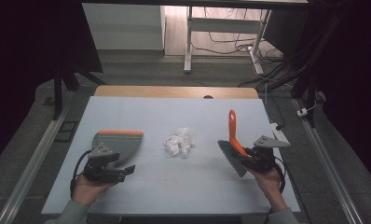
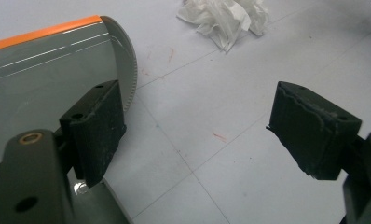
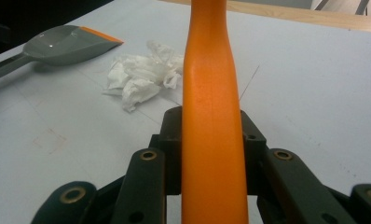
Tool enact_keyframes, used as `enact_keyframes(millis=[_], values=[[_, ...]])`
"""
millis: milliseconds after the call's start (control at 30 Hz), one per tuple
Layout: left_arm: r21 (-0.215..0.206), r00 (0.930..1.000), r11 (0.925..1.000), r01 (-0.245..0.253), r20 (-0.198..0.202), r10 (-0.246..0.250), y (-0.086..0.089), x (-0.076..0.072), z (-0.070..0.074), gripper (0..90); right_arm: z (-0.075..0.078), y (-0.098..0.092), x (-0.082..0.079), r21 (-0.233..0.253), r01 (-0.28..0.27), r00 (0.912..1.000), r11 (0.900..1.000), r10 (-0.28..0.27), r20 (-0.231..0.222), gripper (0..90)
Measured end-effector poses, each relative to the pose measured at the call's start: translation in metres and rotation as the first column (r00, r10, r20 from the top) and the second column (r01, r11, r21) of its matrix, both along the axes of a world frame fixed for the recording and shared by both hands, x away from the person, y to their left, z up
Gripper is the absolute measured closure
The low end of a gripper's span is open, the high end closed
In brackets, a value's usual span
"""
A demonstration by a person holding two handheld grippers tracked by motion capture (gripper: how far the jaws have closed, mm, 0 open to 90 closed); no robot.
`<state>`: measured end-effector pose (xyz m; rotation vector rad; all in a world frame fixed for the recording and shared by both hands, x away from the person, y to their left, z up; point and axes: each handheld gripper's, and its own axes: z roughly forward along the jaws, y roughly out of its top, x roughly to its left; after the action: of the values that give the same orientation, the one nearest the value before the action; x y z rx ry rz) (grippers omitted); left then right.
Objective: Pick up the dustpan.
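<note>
Our right gripper [image 3: 211,154] is squeezed tight on the orange handle of the brush [image 1: 234,140], whose bristles point down at the table. Our left gripper [image 2: 197,130] is wide open and holds nothing, right beside the grey dustpan [image 1: 120,142]. The crumpled tissue [image 1: 179,142] lies between brush and dustpan, so we think the brush must sweep left toward the pan.

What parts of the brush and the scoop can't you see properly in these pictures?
- Grey plastic dustpan with the orange lip: in the left claw view its handle is hidden behind the left claw, and the frame edge cuts off its left side.
- Orange-handled grey brush: in the right claw view its bristles are out of frame and its handle tip is cut off at the top.
- Crumpled white tissue: too small in the high view to count sheets.
</note>
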<state>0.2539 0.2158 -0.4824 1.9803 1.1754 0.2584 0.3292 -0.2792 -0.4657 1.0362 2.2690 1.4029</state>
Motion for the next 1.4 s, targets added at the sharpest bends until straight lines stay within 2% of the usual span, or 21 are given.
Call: enact_keyframes(millis=[233,533,667,767,900,1033,1233,1400], values=[[0.008,0.9998,0.9998,-0.017,-0.008,0.018,-0.003,0.004,0.007,18.9,0.001,-0.002,-0.002,0.002,0.011,0.9999,1.0,-0.011,-0.004,70.0],[0.045,0.997,0.9964,-0.072,-0.027,0.073,0.002,0.011,0.031,18.6,0.001,-0.007,0.0,0.013,0.018,0.9998,1.0,-0.018,-0.001,70.0],[0.047,0.9936,0.994,-0.099,-0.049,0.101,0.007,0.012,0.03,18.5,0.001,-0.009,0.0,0.023,0.027,0.9996,0.999,-0.027,-0.002,70.0],[0.053,0.992,0.9934,-0.101,-0.07,0.105,0.012,0.015,0.026,17.8,0.001,-0.008,0.0,0.014,0.03,0.9996,0.999,-0.03,-0.001,70.0],[0.049,0.9861,0.9896,-0.135,-0.091,0.139,0.022,0.019,0.026,16.7,0.001,-0.006,-0.001,0.008,0.029,0.9996,1.0,-0.029,-0.001,70.0],[0.047,0.9771,0.9834,-0.175,-0.114,0.18,0.031,0.02,0.023,15.5,0.001,-0.004,-0.001,0.0,0.03,0.9996,1.0,-0.03,0.0,70.0],[0.062,0.9583,0.9681,-0.243,-0.14,0.249,0.042,0.02,0.018,14.7,0.0,-0.002,-0.001,-0.008,0.021,0.9998,1.0,-0.021,-0.004,70.0],[0.07,0.9473,0.9612,-0.267,-0.165,0.275,0.047,0.016,0.013,13.8,-0.001,-0.002,-0.001,-0.011,0.022,0.9997,1.0,-0.022,-0.006,70.0]])
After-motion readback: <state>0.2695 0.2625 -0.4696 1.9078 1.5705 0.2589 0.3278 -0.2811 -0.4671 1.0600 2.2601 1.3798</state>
